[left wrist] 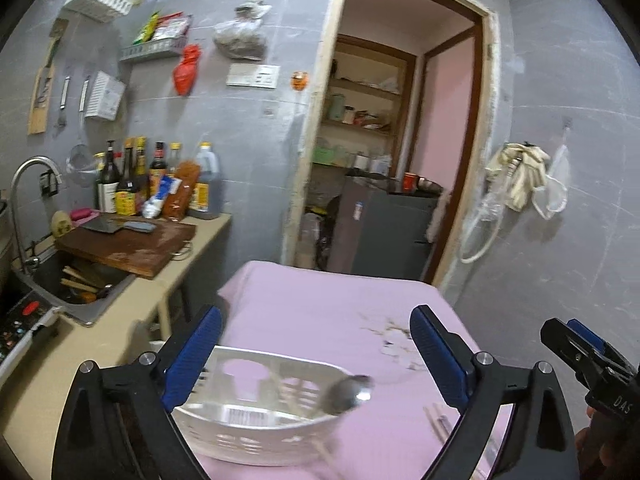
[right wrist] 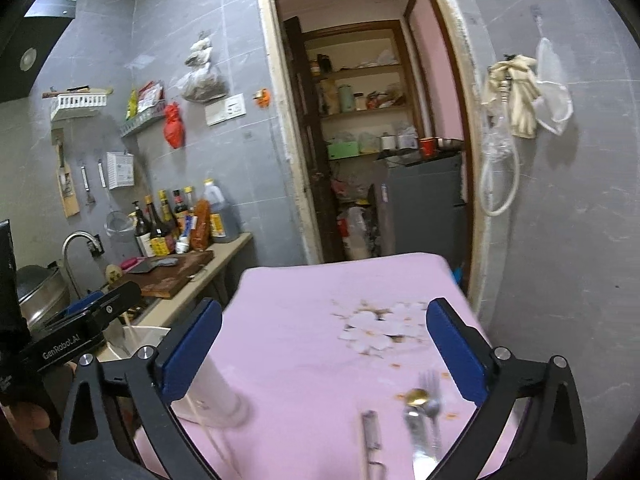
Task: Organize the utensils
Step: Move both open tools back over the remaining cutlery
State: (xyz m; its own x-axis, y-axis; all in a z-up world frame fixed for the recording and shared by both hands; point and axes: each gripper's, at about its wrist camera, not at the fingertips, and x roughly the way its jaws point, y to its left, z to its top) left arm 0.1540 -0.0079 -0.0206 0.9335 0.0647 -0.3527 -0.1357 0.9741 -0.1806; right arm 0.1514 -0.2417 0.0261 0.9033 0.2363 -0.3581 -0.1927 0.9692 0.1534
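A white slotted basket (left wrist: 256, 420) stands on the pink tablecloth (left wrist: 320, 304) just under my left gripper (left wrist: 316, 320). The gripper is open and holds nothing. A metal ladle (left wrist: 348, 394) leans in the basket, along with blurred stick-like utensils. My right gripper (right wrist: 325, 308) is open and empty above the cloth. Below it lie a fork (right wrist: 430, 392), a gold spoon (right wrist: 416, 398) and a slim metal utensil (right wrist: 370, 432). The basket (right wrist: 212, 396) is at its lower left. Each gripper shows at the edge of the other's view, the right one (left wrist: 580, 352) and the left one (right wrist: 100, 308).
To the left runs a counter with a wooden chopping board (left wrist: 128, 244), a cleaver (left wrist: 120, 225), several sauce bottles (left wrist: 156, 180) and a sink (left wrist: 76, 280) holding utensils. Beyond the table an open doorway shows a grey fridge (left wrist: 384, 232) and shelves.
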